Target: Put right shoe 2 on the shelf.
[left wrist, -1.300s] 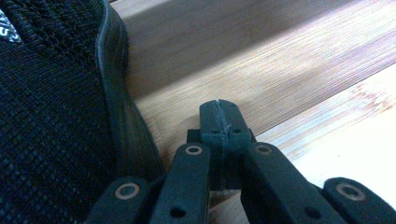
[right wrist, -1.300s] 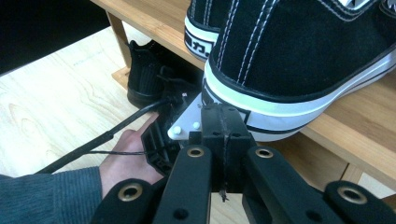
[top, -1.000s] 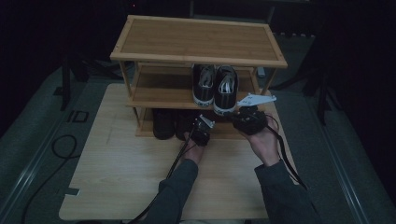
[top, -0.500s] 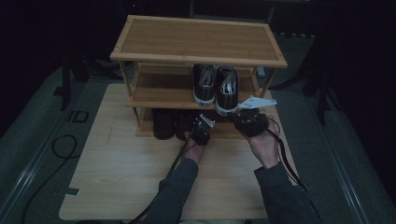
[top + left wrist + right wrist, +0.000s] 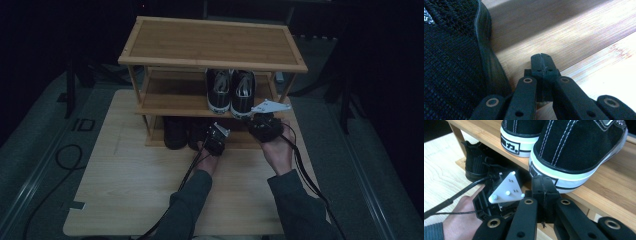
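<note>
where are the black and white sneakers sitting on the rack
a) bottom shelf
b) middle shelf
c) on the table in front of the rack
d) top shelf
b: the black and white sneakers stand side by side on the middle shelf of the wooden rack, under its bare top shelf, while the all-black shoes sit on the bottom shelf below them.

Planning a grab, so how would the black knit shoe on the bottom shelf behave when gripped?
The black knit shoe has a mesh upper, so it would likely cave in when pinched. Its rubbery sole edge looks firmer and grippy. It probably feels light.
</note>
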Demonstrator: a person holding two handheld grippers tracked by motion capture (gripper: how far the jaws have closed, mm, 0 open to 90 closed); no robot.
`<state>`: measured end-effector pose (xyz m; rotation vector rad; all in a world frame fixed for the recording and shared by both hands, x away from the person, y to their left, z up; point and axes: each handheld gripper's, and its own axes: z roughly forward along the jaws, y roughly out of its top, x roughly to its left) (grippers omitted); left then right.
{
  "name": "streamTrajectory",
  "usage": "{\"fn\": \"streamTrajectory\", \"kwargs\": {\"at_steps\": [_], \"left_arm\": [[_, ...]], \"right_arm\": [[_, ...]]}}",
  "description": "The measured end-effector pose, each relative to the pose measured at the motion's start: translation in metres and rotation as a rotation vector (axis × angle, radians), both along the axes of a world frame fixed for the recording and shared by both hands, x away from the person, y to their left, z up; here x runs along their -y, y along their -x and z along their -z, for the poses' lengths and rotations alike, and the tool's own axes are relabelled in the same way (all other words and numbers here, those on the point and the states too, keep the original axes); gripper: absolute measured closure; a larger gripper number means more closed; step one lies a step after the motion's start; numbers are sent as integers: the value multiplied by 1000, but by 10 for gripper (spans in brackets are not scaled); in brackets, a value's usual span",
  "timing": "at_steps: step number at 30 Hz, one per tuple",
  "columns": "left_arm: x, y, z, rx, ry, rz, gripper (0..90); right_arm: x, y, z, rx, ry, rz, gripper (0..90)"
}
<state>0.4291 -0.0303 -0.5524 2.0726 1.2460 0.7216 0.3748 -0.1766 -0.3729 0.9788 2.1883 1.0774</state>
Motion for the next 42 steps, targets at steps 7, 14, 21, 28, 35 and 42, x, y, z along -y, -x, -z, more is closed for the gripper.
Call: {"fn": "streamTrajectory", "kwargs": {"at_steps": [7, 14, 21, 28, 35, 42], "left_arm": [[2, 4, 0, 6, 12, -5, 900], [1, 4, 0, 15, 8, -4, 900], [1, 5, 0, 13, 9, 0, 900], [2, 5, 0, 13, 21, -2, 900], [1, 4, 0, 14, 13, 4, 900], [-1, 3, -1, 15, -1, 31, 900]], "right_arm": [[-2, -6, 1, 3, 12, 6, 900], [-4, -10, 3, 7, 25, 7, 900], [-4, -16, 6, 9, 19, 28, 900], [-8, -20, 10, -7, 25, -9, 900], [-7, -15, 10, -5, 7, -7, 900], [5, -6, 8, -8, 11, -16, 885]]}}
